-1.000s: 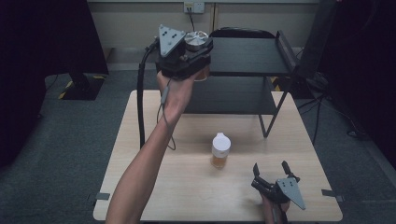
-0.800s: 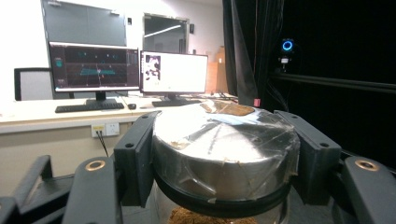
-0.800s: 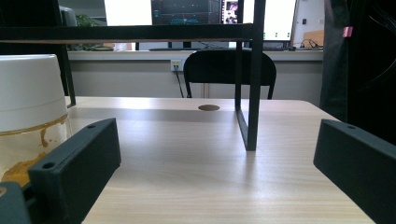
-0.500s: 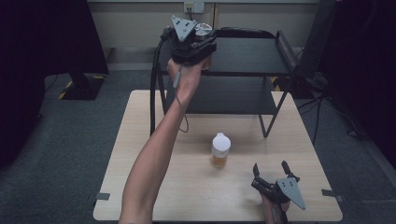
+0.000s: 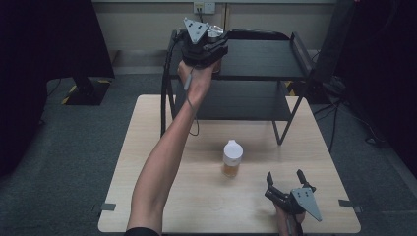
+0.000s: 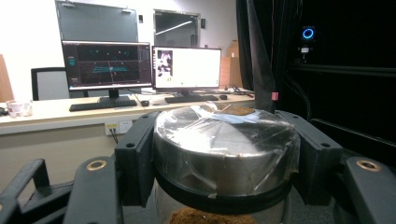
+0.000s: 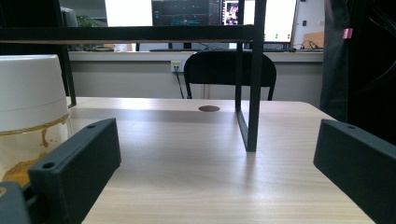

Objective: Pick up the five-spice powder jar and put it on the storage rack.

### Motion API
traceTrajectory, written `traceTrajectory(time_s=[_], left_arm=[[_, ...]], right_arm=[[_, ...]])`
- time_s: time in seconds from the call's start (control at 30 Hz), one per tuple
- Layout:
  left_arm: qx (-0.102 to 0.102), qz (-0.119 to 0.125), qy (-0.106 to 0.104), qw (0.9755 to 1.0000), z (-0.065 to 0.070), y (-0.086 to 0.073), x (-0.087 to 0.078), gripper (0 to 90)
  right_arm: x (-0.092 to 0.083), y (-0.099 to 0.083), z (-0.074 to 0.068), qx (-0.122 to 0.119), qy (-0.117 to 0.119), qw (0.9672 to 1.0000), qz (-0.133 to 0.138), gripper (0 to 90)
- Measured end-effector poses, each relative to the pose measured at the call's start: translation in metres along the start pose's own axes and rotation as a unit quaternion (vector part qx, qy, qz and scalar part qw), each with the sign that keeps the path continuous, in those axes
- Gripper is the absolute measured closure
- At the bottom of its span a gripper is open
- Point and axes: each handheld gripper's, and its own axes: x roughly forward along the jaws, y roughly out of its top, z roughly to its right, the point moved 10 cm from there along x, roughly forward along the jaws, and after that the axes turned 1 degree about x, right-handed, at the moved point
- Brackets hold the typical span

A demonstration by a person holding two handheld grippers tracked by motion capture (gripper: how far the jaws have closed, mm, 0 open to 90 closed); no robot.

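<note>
The left gripper was raised at the far left end of the black 2-tier shelf rack, at the level of its top shelf, on an arm stretched out from the near edge of the desk. Its fingers were clenched on a jar with a shiny metal lid; in the left gripper view the black pads pressed against both sides of the lid, which was wrapped in clear crinkled film, and brown contents showed in the jar's body below it. Whether the jar already rested on the top shelf could not be told.

Toward the middle of the desk stood a second jar with a white lid, upright, with yellow-brown contents in its lower part. It stood alone, just in front of the rack's lower shelf and well apart from the raised jar.

At the near right corner of the desk lay the right gripper, low over the wood. Its fingers were released and spread wide with nothing between them; in the right gripper view the white-lidded jar sat just outside the left finger, and a black leg of the rack rose ahead between the 2.
</note>
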Motion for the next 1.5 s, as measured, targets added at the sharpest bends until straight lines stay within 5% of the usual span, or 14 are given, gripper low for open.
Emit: traceTrajectory(time_s=[0.13, 0.27, 0.4, 0.57, 0.83, 1.1, 1.27, 1.5], left_arm=[[-0.007, -0.013, -0.003, 0.9999, -0.002, 0.004, 0.002, 35.0], [0.008, -0.015, -0.006, 0.9998, -0.004, 0.005, 0.001, 33.6], [0.007, 0.000, -0.004, 1.0000, -0.003, 0.008, -0.002, 10.6], [-0.003, -0.005, -0.013, 0.9999, -0.002, 0.014, -0.011, 0.0], [0.013, -0.022, -0.036, 0.9990, -0.004, 0.012, -0.027, 0.0], [0.021, -0.011, -0.044, 0.9987, -0.006, 0.004, -0.050, 0.0], [0.008, 0.002, -0.046, 0.9989, -0.007, 0.002, -0.065, 0.0], [0.023, 0.008, -0.062, 0.9978, 0.001, -0.009, -0.090, 0.0]], right_arm=[[0.000, 0.000, 0.000, 0.000, 0.000, 1.0000, 0.000, 0.0], [0.000, 0.000, 0.000, 0.000, 0.000, 1.0000, 0.000, 0.0], [0.000, 0.000, 0.000, 0.000, 0.001, 1.0000, 0.001, 0.0], [0.000, 0.000, 0.000, 0.000, 0.001, 1.0000, 0.001, 0.0], [0.000, 0.000, 0.000, 0.000, 0.001, 1.0000, 0.001, 0.0], [0.000, 0.000, 0.000, 0.000, 0.000, 1.0000, 0.001, 0.0], [0.000, 0.000, 0.000, 0.000, 0.000, 1.0000, 0.001, 0.0], [0.000, 0.000, 0.000, 0.000, 0.000, 1.0000, 0.000, 0.0]])
